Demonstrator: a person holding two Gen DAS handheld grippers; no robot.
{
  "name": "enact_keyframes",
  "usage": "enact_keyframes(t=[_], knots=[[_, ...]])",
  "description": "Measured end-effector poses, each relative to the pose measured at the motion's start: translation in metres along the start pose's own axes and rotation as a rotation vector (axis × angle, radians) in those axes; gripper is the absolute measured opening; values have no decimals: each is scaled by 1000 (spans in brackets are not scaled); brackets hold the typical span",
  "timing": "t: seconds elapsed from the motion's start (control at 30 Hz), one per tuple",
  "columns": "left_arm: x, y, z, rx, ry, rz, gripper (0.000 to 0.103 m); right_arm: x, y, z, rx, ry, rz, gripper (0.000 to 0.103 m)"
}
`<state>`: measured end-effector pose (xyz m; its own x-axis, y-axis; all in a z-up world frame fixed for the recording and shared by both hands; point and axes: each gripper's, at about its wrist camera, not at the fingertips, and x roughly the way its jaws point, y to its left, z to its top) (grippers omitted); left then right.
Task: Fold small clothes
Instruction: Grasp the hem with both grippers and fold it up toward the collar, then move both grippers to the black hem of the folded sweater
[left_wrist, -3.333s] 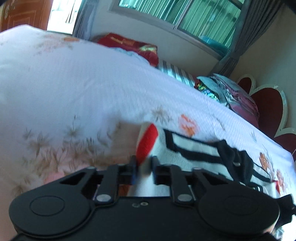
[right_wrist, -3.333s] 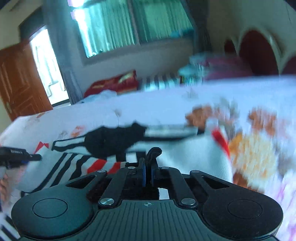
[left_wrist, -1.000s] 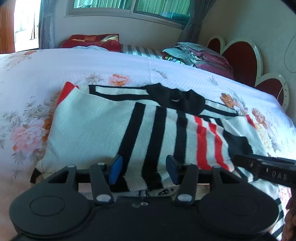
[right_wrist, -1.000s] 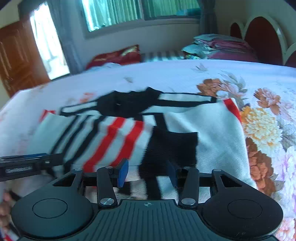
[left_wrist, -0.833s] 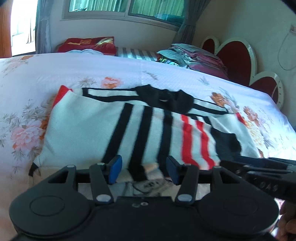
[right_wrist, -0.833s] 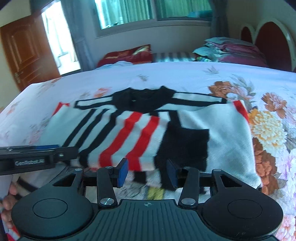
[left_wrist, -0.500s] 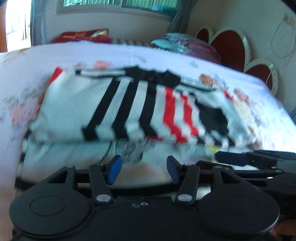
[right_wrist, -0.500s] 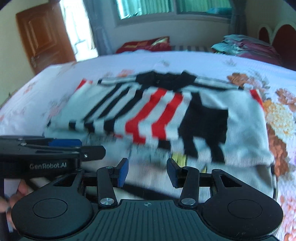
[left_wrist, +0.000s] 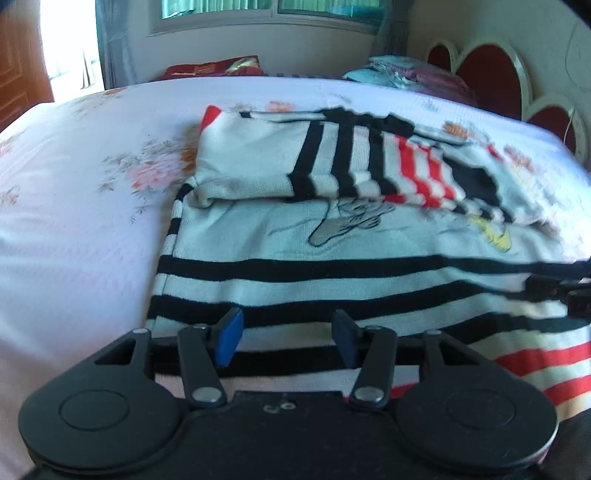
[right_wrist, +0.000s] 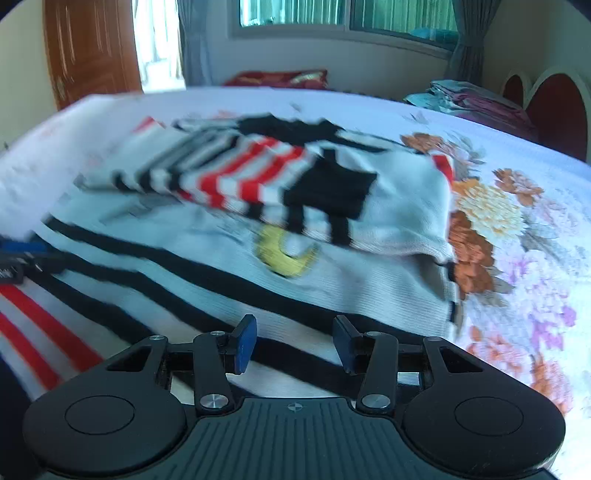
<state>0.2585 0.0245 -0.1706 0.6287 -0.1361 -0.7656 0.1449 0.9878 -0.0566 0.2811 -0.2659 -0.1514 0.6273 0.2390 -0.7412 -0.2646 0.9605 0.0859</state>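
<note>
Both hand-held grippers, left (left_wrist: 284, 336) and right (right_wrist: 293, 341), hover released over the half-folded striped sweater (left_wrist: 332, 236); a careless hem grab could drag its folded sleeves (right_wrist: 258, 177) loose.

Bed (left_wrist: 74, 221) w/ white floral sheet is carrying everything here. Striped sweater (left_wrist: 332, 236) is lying flat on it near the front edge, black/white/red bands, w/ both sleeves lying folded over its upper half. Relative to the sweater: pink flower print on the sheet is showing just left of it in the left wrist view, orange and purple flower print (right_wrist: 476, 236) is touching its right edge in the right wrist view. Stack of folded clothes (right_wrist: 472, 99) is sitting far beyond the sweater to the right, by the headboard; red pillow (left_wrist: 214, 68) is lying far beyond it at the opposite edge, under the window.
</note>
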Motion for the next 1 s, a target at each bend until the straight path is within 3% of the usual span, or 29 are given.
enact_keyframes(t=[0.13, 0.23, 0.33, 0.4, 0.63, 0.93, 1.0], knots=[[-14, -21, -3, 11, -16, -99, 52, -10, 35, 4, 23, -26, 87, 46], [-11, -37, -11, 65, -4, -156, 53, -5, 64, -4, 3, -2, 104, 46], [-6, -38, -31, 144, 40, -139, 53, -2, 78, -23, -30, 36, 13, 46], [-15, -28, -44, 170, 22, -138, 55, -11, 74, -35, -17, 31, -25, 46], [-42, 5, -71, 141, 21, -162, 53, -50, 62, -62, 85, 38, -136, 46], [-58, 13, -83, 134, 30, -171, 53, -82, 78, -89, 141, 30, -168, 46], [-60, 14, -85, 130, 29, -171, 53, -81, 77, -97, 148, 59, -210, 46]])
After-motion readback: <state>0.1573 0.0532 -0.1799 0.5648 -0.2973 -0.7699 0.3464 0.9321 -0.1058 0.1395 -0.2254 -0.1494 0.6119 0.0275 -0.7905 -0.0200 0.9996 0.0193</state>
